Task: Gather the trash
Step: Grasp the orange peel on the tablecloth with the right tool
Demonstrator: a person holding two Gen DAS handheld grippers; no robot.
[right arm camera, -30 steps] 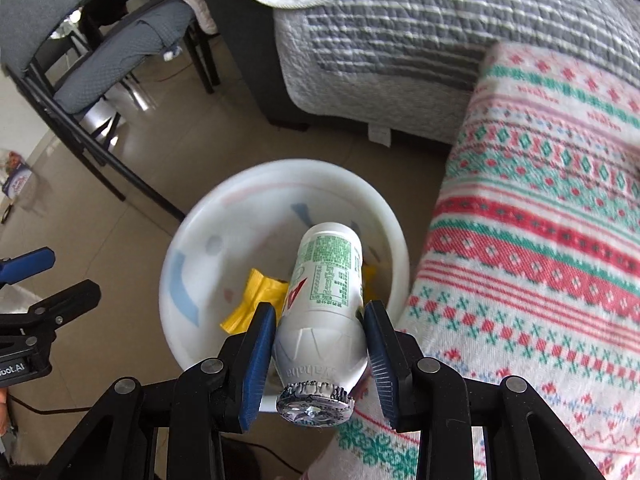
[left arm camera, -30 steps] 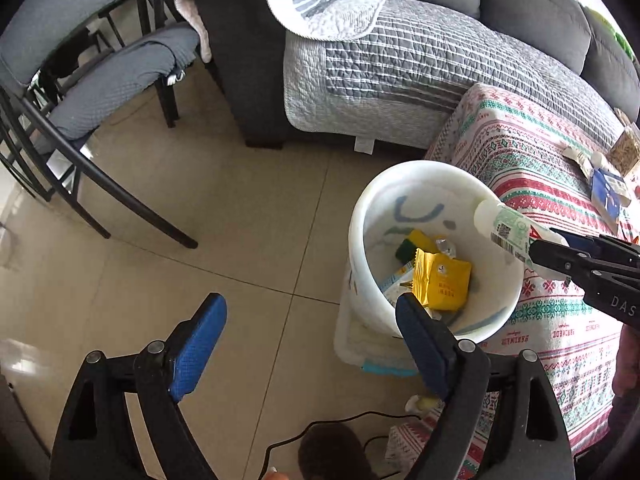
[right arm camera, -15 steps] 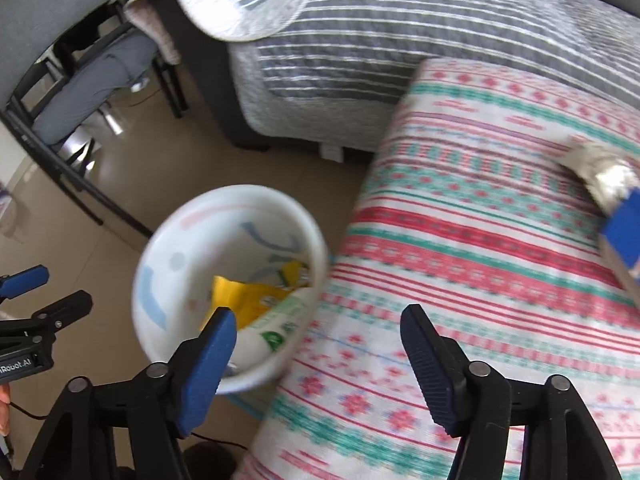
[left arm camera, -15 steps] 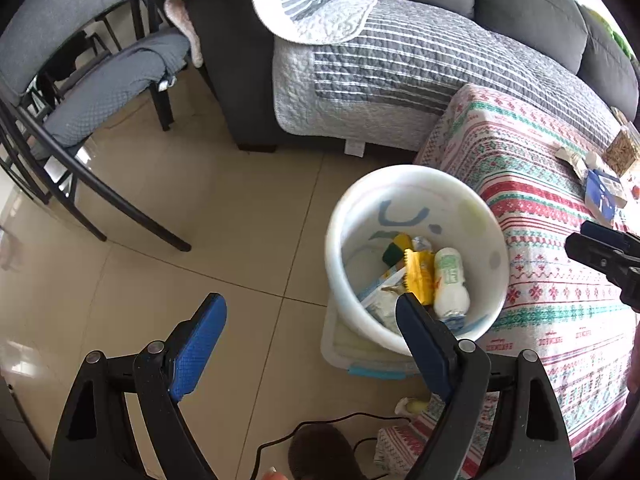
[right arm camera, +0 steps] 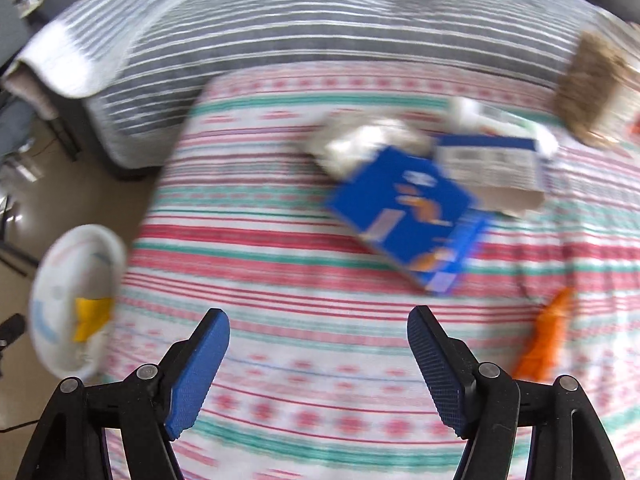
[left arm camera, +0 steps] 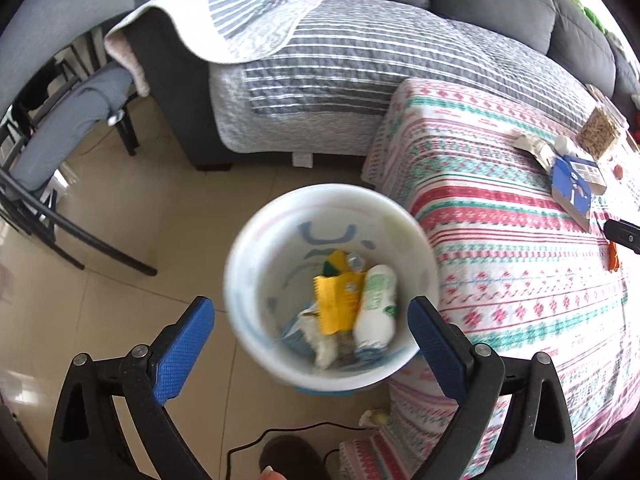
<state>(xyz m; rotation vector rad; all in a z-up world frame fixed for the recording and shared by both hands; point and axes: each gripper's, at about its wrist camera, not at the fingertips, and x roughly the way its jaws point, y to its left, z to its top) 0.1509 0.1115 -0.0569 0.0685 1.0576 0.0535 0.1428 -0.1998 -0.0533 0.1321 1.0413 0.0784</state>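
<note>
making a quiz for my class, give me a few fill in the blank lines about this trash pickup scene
1. The white bottle lies inside the ____, next to a yellow carton.
2. The jaws of the right gripper are ____ and hold nothing.
3. The blue box rests on the striped ____.
4. The left gripper hangs above the bin with its jaws ____.

Missing words: bin; open; tablecloth; open

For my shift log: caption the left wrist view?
Open left gripper over bin holding bottle and yellow carton.
</note>
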